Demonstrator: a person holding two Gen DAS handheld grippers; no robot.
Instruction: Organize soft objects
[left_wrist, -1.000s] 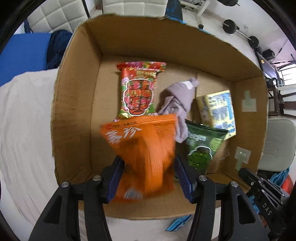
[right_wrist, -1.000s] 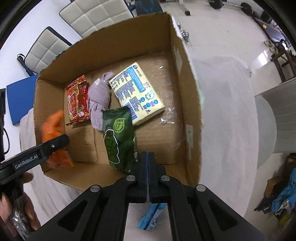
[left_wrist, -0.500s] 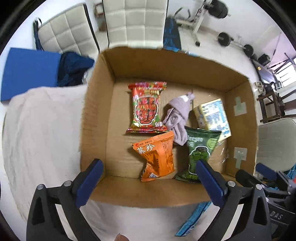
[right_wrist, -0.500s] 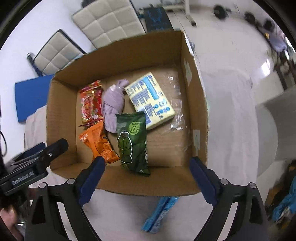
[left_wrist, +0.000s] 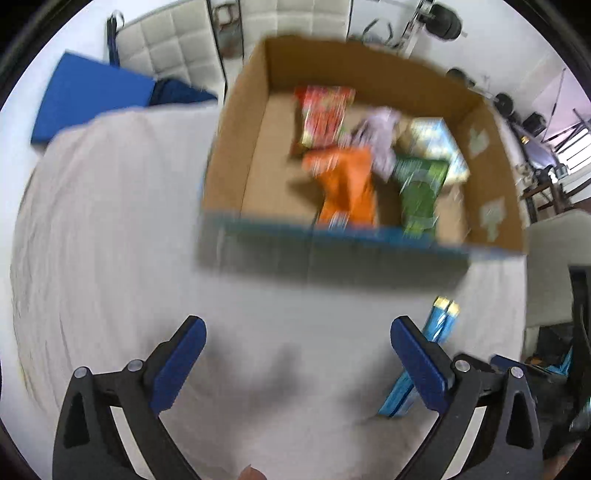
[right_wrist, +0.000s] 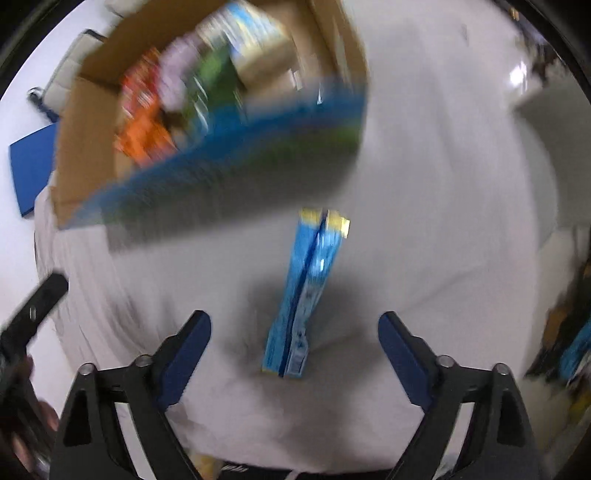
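An open cardboard box (left_wrist: 236, 147) (right_wrist: 85, 122) stands on a white cloth. Inside lie an orange snack bag (left_wrist: 345, 188) (right_wrist: 144, 136), a red snack bag (left_wrist: 323, 114), a lilac cloth (left_wrist: 380, 133), a green bag (left_wrist: 419, 184) (right_wrist: 210, 85) and a yellow-blue pack (left_wrist: 432, 142). A blue packet (right_wrist: 306, 291) (left_wrist: 424, 358) lies on the cloth in front of the box. My right gripper (right_wrist: 293, 332) is open, with the packet's near end between its fingers. My left gripper (left_wrist: 295, 339) is open and empty over the cloth, to the packet's left.
The white cloth (left_wrist: 110, 229) covers the surface around the box. White padded chairs (left_wrist: 173, 48) and a blue mat (left_wrist: 88, 99) stand behind. A grey seat (left_wrist: 554, 266) stands at the right. The other tool's black body (right_wrist: 33, 306) shows at the left.
The left gripper let the orange bag fall into the box and drew back over the cloth. The right gripper opened, pulled back and now has the blue packet between its fingers.
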